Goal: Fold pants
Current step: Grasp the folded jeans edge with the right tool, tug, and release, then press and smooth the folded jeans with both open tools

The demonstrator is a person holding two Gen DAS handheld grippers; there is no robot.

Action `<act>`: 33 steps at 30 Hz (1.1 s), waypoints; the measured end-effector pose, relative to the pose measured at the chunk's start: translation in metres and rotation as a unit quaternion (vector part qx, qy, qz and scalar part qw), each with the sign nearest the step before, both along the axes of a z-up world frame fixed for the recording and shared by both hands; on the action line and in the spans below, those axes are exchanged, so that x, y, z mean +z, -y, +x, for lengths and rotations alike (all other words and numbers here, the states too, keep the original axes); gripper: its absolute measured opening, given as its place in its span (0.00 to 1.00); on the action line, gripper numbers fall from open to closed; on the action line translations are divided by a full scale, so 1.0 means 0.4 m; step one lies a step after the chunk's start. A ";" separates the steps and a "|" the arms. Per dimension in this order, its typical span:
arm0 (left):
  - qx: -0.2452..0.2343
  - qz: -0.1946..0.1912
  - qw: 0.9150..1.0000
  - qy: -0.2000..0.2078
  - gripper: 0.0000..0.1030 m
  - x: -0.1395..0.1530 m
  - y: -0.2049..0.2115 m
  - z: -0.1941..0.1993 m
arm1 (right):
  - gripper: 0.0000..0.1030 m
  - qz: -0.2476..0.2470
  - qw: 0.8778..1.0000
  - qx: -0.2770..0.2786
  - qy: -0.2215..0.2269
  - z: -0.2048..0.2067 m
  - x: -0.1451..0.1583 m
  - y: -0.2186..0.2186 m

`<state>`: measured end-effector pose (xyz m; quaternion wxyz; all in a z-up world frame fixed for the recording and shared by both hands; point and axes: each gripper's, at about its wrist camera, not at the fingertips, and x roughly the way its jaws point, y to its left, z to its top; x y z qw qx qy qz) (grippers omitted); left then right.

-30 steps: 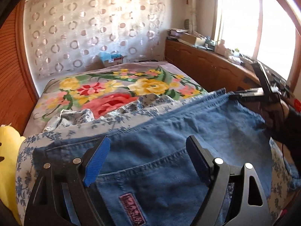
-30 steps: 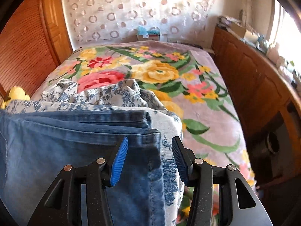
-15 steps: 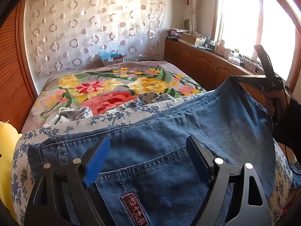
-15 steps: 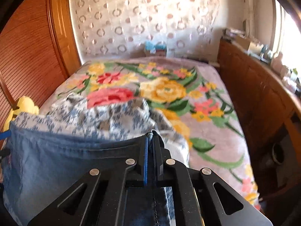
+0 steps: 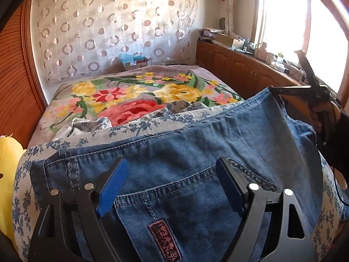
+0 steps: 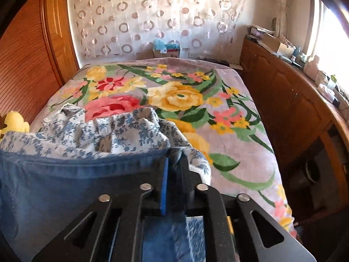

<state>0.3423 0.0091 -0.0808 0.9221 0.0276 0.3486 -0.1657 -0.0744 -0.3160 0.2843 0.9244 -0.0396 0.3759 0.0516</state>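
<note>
The jeans (image 5: 196, 157) lay on a blue-flowered cloth (image 6: 91, 135) at the near end of the bed (image 6: 218, 83), under its big floral blanket. Left tool (image 5: 172, 181) hung wide open over them; right tool (image 6: 174, 174), jaws just eased slightly, probably still pinched the hem. Wooden cabinets (image 6: 283, 100) lined the window wall.

A bed (image 6: 250, 100) is covered by a flowered blanket (image 6: 178, 96). On its near end a blue-flowered white cloth (image 6: 113, 131) is bunched, and blue jeans (image 5: 196, 152) are spread over that cloth.
</note>
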 end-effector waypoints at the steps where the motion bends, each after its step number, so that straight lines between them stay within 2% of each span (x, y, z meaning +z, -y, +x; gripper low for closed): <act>1: 0.000 0.002 1.000 0.000 0.81 -0.001 0.003 -0.001 | 0.25 0.004 1.000 0.005 0.004 -0.017 0.001 -0.006; 3: 0.001 0.006 1.000 -0.001 0.81 -0.004 0.007 -0.001 | 0.38 0.011 1.000 0.018 0.006 -0.051 0.016 -0.005; 4: 0.002 0.009 1.000 0.000 0.81 -0.005 0.009 -0.001 | 0.38 0.017 0.999 0.027 0.005 -0.074 0.013 -0.014; 12: -0.014 0.003 1.000 0.012 0.81 0.017 0.017 -0.033 | 0.38 0.027 0.998 0.049 -0.005 -0.267 0.003 -0.009; 19: -0.060 -0.008 0.998 0.020 0.81 0.033 0.063 -0.077 | 0.38 0.033 0.999 0.039 -0.016 -0.336 -0.003 0.014; 24: -0.089 0.008 0.996 0.010 0.81 0.011 0.105 -0.094 | 0.38 0.026 0.999 0.028 -0.024 -0.363 0.005 0.012; 27: -0.093 0.020 0.995 -0.002 0.81 -0.010 0.116 -0.093 | 0.38 0.009 0.999 0.006 -0.037 -0.366 -0.008 0.033; 33: -0.092 0.035 0.995 -0.023 0.81 -0.044 0.129 -0.085 | 0.38 0.022 0.999 -0.035 -0.035 -0.392 -0.003 0.111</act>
